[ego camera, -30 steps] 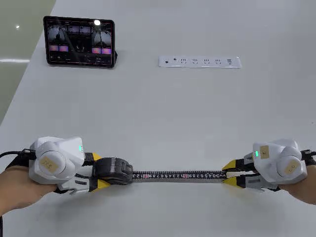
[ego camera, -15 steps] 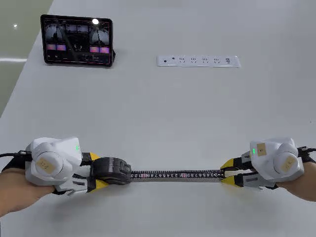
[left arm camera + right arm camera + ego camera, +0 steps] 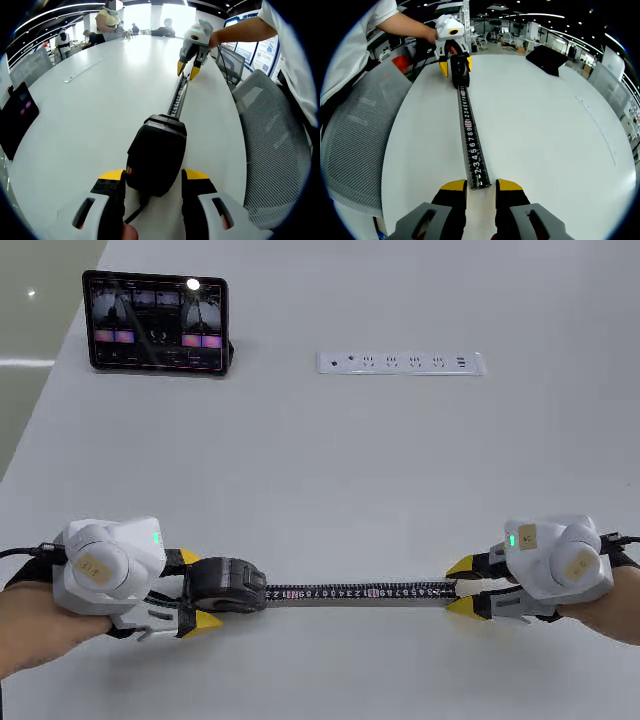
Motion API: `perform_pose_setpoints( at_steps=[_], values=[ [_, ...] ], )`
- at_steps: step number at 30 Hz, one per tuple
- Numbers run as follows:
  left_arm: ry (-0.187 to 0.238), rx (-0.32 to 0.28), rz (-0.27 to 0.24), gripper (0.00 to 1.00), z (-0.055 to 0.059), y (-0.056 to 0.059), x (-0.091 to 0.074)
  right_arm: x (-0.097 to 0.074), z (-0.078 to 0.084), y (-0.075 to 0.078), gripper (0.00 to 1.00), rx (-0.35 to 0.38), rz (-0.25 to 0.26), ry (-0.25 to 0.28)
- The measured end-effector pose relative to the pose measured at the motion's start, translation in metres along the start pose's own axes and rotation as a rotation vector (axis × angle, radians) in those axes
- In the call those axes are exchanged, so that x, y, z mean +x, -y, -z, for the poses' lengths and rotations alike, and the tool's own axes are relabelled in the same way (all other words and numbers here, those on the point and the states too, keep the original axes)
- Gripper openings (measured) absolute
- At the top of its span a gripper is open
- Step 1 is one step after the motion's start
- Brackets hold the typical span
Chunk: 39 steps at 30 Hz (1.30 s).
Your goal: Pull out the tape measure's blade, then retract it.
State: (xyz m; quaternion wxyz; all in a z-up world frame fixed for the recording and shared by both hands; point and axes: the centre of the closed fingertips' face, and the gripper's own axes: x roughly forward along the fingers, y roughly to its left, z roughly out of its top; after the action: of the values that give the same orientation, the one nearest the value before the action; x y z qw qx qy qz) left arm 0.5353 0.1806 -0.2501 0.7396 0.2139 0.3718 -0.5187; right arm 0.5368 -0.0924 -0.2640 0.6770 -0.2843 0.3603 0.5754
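Note:
A black tape measure case (image 3: 228,585) (image 3: 155,150) lies on the white table, and my left gripper (image 3: 200,588) (image 3: 155,176) is shut on its sides. Its blade (image 3: 360,592) (image 3: 470,130) runs flat along the table towards the right. The blade's end (image 3: 481,183) lies between the yellow tips of my right gripper (image 3: 460,586) (image 3: 481,186). Those jaws stand slightly apart, with a small gap on each side of the blade. In the left gripper view, the right gripper (image 3: 192,47) shows at the far end of the blade.
A tablet (image 3: 158,322) stands at the back left and a white power strip (image 3: 400,363) lies at the back centre. A grey mesh chair (image 3: 272,140) (image 3: 355,145) sits at the table's near edge, beside the person's white sleeve.
My right gripper's jaws have spread a little around the blade's end. The blade's length looks the same and the left gripper has kept its hold on the case.

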Motion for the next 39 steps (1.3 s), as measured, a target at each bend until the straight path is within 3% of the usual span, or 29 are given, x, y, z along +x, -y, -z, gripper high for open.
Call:
perform_pose_setpoints(
  at_steps=[6, 7, 8, 12, 21, 28, 39],
  values=[
    [0.010, -0.006, 0.000, 0.42, -0.002, 0.000, -0.001, -0.002, -0.001, 0.001, 0.21, 0.021, 0.010, 0.012],
    [0.012, -0.008, -0.001, 0.43, -0.002, 0.000, -0.002, -0.003, -0.003, 0.002, 0.22, 0.033, 0.012, 0.022],
    [0.017, -0.011, -0.007, 0.43, -0.003, -0.001, -0.003, -0.004, -0.010, 0.002, 0.23, 0.094, 0.015, 0.067],
    [0.042, -0.046, -0.013, 0.46, -0.007, -0.002, -0.005, -0.004, -0.011, 0.002, 0.24, 0.104, 0.024, 0.074],
    [0.095, -0.115, -0.036, 0.52, -0.009, -0.001, -0.015, -0.008, -0.023, 0.004, 0.31, 0.189, 0.078, 0.141],
    [0.101, -0.131, -0.060, 0.57, -0.003, 0.003, -0.023, -0.012, -0.022, 0.001, 0.40, 0.225, 0.113, 0.149],
    [0.120, -0.129, -0.090, 0.61, -0.008, 0.011, -0.033, -0.021, -0.025, -0.006, 0.52, 0.238, 0.158, 0.151]
  ],
)
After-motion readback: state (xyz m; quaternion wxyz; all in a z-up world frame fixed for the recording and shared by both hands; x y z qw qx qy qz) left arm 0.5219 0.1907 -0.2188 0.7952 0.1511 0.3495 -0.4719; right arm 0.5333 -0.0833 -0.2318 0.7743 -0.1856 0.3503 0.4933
